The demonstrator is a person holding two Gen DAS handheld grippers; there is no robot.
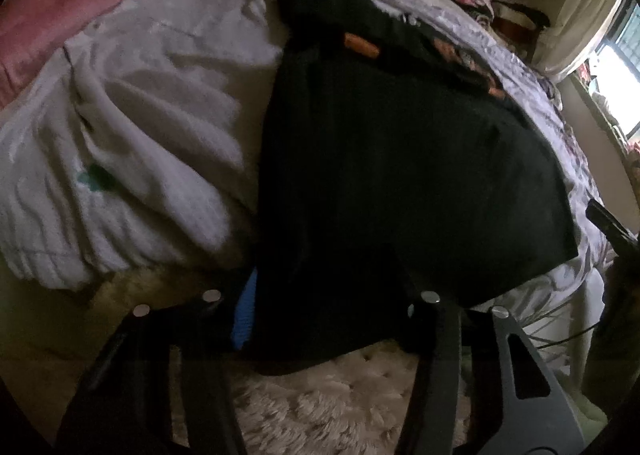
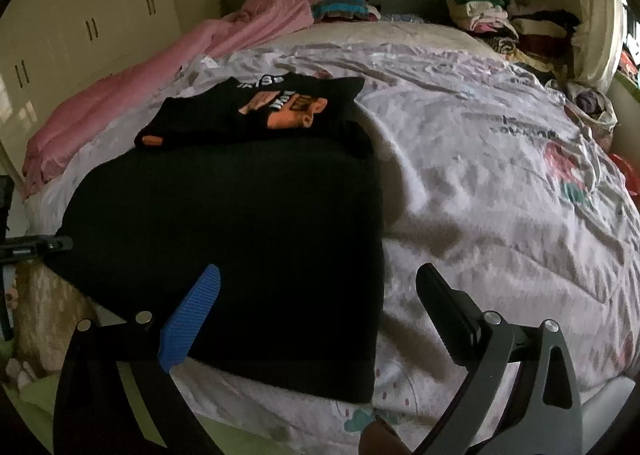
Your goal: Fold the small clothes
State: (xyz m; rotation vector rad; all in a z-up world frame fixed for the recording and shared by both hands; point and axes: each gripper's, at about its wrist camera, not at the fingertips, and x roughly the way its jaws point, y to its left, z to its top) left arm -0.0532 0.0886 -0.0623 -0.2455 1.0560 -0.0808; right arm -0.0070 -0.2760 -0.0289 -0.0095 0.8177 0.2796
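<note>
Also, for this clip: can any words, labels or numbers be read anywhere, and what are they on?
Nothing can be read for certain.
White lettering on the black printed garment: upside down to the camera and blurred, not readable.
Dark lettering inside its orange print: blurred, not readable.
Grey printed lines on the bedspread: upside down and too small to read.
Left wrist view: no text shows, only blurred orange patches.

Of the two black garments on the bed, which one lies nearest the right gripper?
The plain black garment, spread flat under the open right gripper. The other, a folded black shirt with an orange print, lies beyond it toward the headboard.
</note>
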